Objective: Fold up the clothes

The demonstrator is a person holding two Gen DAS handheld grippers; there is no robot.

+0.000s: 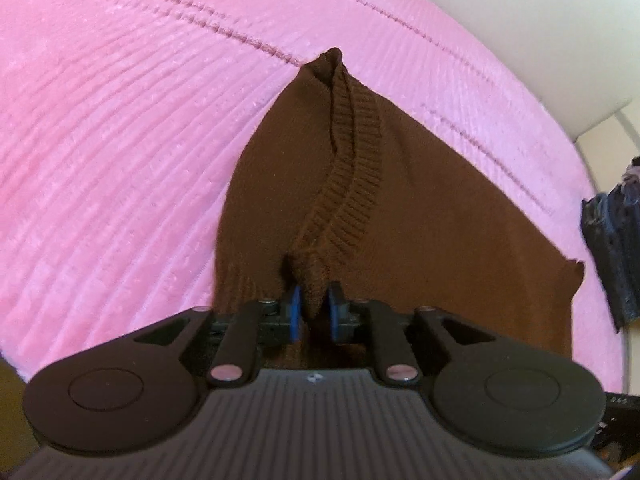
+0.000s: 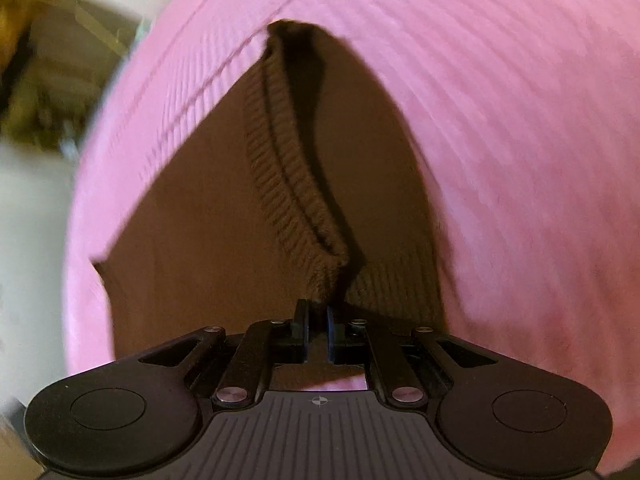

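Note:
A brown knit garment [image 1: 420, 216] with a ribbed band [image 1: 352, 168] lies on a pink ribbed blanket [image 1: 120, 140]. My left gripper [image 1: 315, 304] is shut on one corner of its ribbed edge, the cloth pinched between the blue pads [image 1: 295, 304]. In the right wrist view the same brown garment [image 2: 192, 240] stretches away over the pink blanket [image 2: 520, 140]. My right gripper [image 2: 318, 320] is shut on the other corner of the ribbed band [image 2: 280, 168]. The band runs taut between the two grippers.
A white cushion or wall [image 1: 540, 40] lies beyond the blanket's far right edge. A dark object [image 1: 612, 248] sits at the right edge of the left wrist view. In the right wrist view, a blurred room and white surface [image 2: 36, 200] show at left.

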